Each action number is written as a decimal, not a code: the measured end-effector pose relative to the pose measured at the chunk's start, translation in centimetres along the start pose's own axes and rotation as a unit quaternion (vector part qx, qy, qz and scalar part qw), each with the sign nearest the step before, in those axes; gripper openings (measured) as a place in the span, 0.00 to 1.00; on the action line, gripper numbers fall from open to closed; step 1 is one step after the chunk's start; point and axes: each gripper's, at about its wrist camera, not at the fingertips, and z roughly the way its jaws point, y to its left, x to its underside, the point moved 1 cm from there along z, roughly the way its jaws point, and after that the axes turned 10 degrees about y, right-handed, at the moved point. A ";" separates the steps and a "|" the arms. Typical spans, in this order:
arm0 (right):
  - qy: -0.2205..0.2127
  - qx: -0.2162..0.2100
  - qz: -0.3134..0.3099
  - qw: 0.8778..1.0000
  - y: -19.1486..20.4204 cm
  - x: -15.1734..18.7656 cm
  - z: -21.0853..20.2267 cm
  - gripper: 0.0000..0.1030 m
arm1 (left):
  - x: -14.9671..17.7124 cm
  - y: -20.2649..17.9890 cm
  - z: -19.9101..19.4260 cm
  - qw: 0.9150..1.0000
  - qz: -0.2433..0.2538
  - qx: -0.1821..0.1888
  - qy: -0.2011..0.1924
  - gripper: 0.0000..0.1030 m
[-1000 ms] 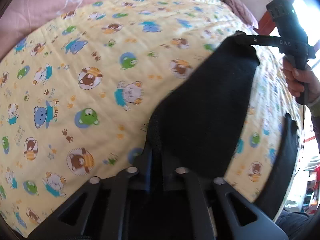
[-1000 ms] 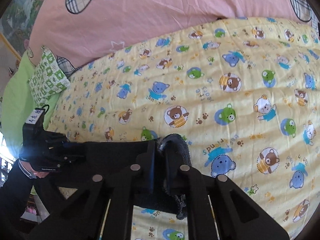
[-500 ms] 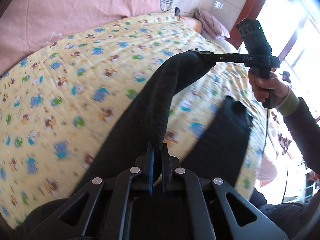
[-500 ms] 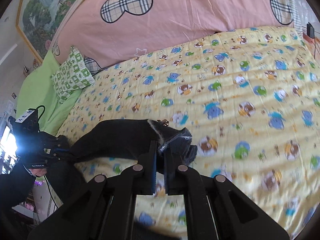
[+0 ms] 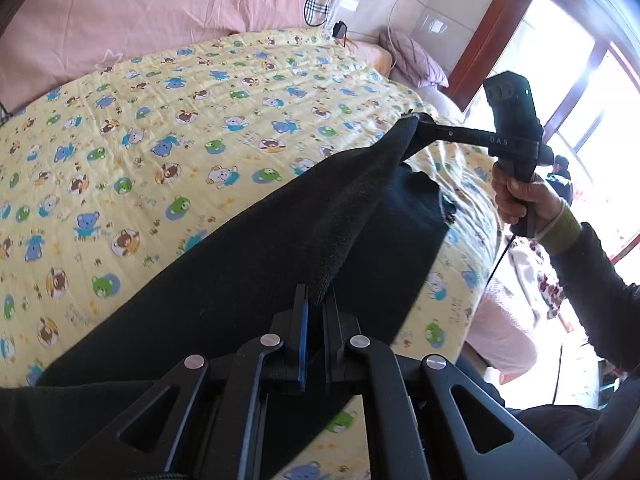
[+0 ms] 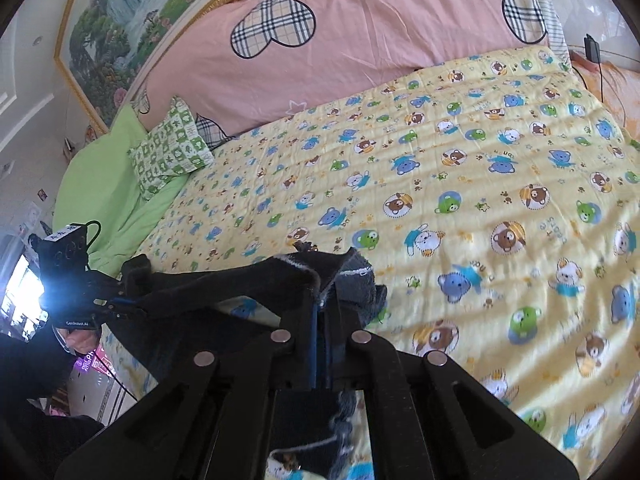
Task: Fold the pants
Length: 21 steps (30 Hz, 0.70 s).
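Observation:
The black pants (image 5: 280,248) are stretched in the air between my two grippers above the bed's yellow bear-print quilt (image 5: 180,128). My left gripper (image 5: 315,300) is shut on one end of the cloth. My right gripper (image 5: 416,122) is shut on the other end, at the upper right of the left wrist view. In the right wrist view my right gripper (image 6: 324,300) pinches a bunched end of the pants (image 6: 248,284), with grey lining showing. The left gripper (image 6: 120,304) holds the far end at the left. A lower layer hangs down toward the quilt.
A pink cover with plaid hearts (image 6: 340,40) lies at the head of the bed. A green patterned pillow (image 6: 170,148) and green sheet (image 6: 108,200) are at the left. A purple cushion (image 5: 412,56) and a window are at the right bed edge.
Both grippers have risen and lifted the pants off the quilt. The cloth now hangs stretched between them, and more of the bed and room shows.

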 end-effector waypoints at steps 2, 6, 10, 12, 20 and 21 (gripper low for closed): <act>-0.006 -0.004 -0.006 1.000 0.3 0.7 -0.6 0.03 | 0.6 -0.5 -0.1 1.000 -0.002 0.002 -0.003 0.03; -0.007 0.001 -0.019 1.000 0.7 2.4 -1.4 0.03 | 1.9 -1.7 0.2 1.000 0.007 -0.001 -0.003 0.03; -0.001 0.011 -0.024 1.000 0.7 4.4 -1.6 0.03 | 2.9 -2.6 0.6 1.000 0.017 0.001 -0.001 0.03; 0.006 0.016 -0.020 1.000 0.5 5.4 -1.6 0.03 | 3.3 -2.8 1.1 1.000 0.018 0.003 0.004 0.03; 0.032 0.043 -0.018 0.998 0.3 7.8 -0.6 0.03 | 4.9 -3.0 3.7 0.999 0.020 -0.005 0.031 0.04; 0.034 0.044 -0.016 0.998 0.3 7.9 -0.5 0.03 | 5.0 -3.0 3.9 0.999 0.017 -0.006 0.031 0.04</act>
